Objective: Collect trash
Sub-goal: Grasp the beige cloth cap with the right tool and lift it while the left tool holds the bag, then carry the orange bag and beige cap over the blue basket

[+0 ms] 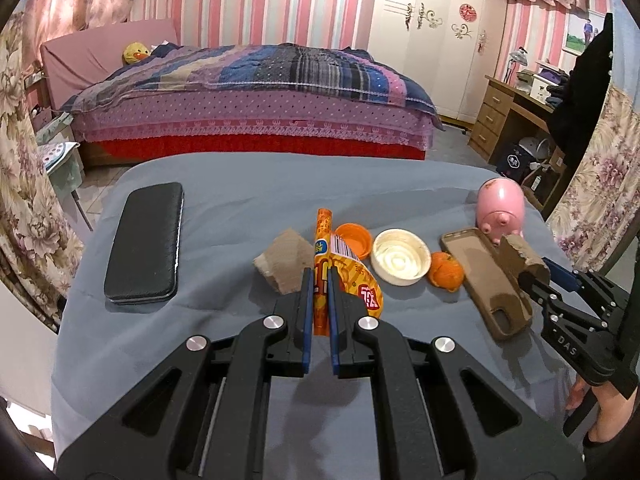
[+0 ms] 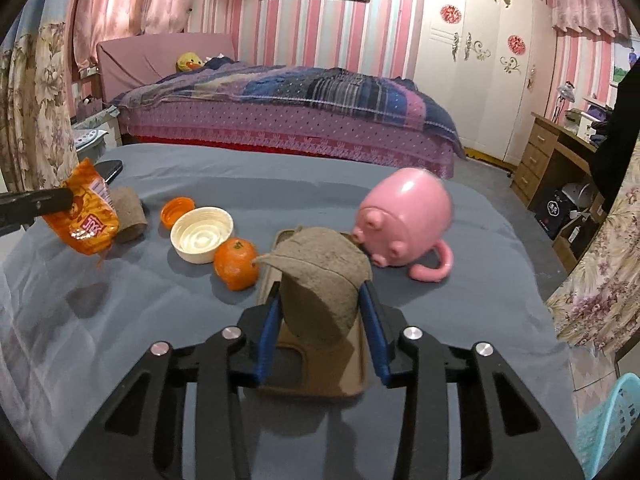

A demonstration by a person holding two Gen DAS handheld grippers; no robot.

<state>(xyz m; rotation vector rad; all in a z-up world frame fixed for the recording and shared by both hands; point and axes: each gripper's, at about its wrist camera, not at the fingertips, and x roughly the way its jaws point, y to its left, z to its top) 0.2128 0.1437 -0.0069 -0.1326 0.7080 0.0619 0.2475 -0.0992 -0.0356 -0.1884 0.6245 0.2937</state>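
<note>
Both pieces are picked up: the left gripper (image 1: 320, 276) clamps the orange wrapper (image 1: 324, 264), the right gripper (image 2: 320, 304) grips the brown cardboard scrap (image 2: 320, 280); next they need a bin.

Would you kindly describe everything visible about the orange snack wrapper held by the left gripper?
The orange snack wrapper is a crinkled, glossy foil-like packet printed with yellow patterning, a barcode and a red label with white characters. It looks empty and flattened. The left gripper pinches it between its blue-padded fingers, lifted above the grey cloth, where its shadow falls. One end points away from the gripper; the other flares out to the right. Behind it lies a brown cardboard scrap; contact is unclear.
</note>
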